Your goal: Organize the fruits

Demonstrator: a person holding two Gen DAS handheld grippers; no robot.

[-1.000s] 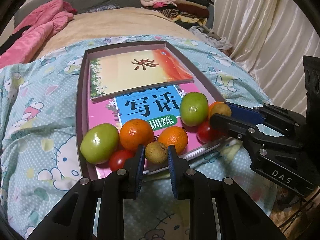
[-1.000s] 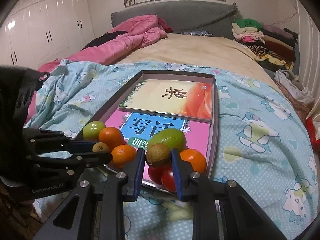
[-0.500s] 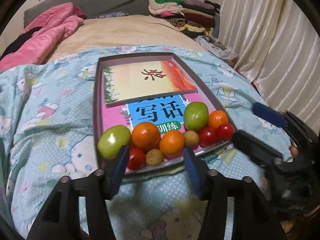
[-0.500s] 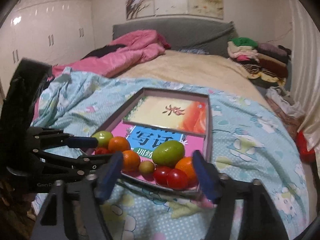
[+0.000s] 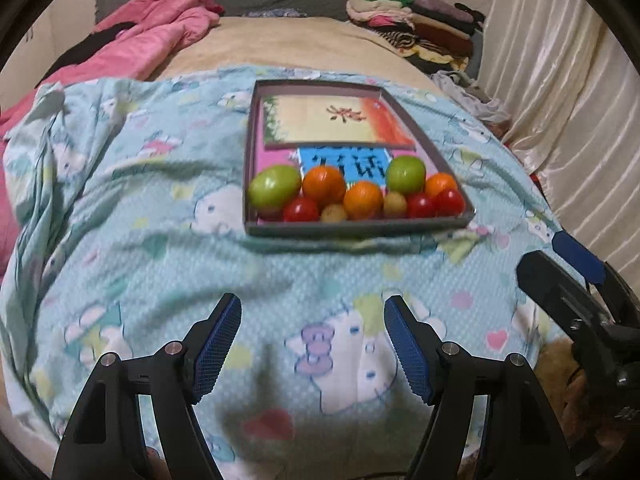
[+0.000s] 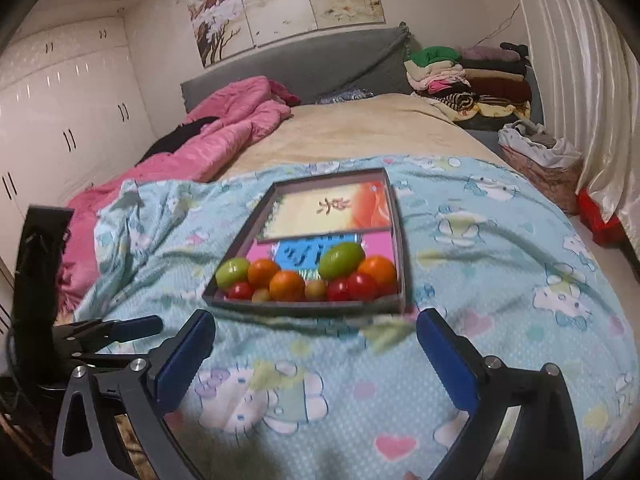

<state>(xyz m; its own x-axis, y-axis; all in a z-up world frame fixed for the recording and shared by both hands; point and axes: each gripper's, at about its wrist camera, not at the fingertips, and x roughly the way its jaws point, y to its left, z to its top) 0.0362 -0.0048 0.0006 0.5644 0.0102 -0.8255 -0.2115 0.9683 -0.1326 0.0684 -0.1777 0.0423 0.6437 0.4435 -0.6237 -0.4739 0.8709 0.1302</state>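
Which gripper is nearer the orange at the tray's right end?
Right. The right gripper hangs just short of the tray's front edge, facing the orange; left gripper sits farther back, off the tray's left corner. Both jaws have just been opening, empty.

Lower book [image 5: 344, 166] title blurred, partly fruit-hidden.

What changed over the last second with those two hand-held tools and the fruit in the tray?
Both tools let go. The left tool released its small brown fruit; the right tool released the other brown fruit. Their jaws have just been opening, with nothing between them now, and both have drawn back from the tray over the blanket. The fruits now lie in a row at the tray's near edge; tray and books stayed put.
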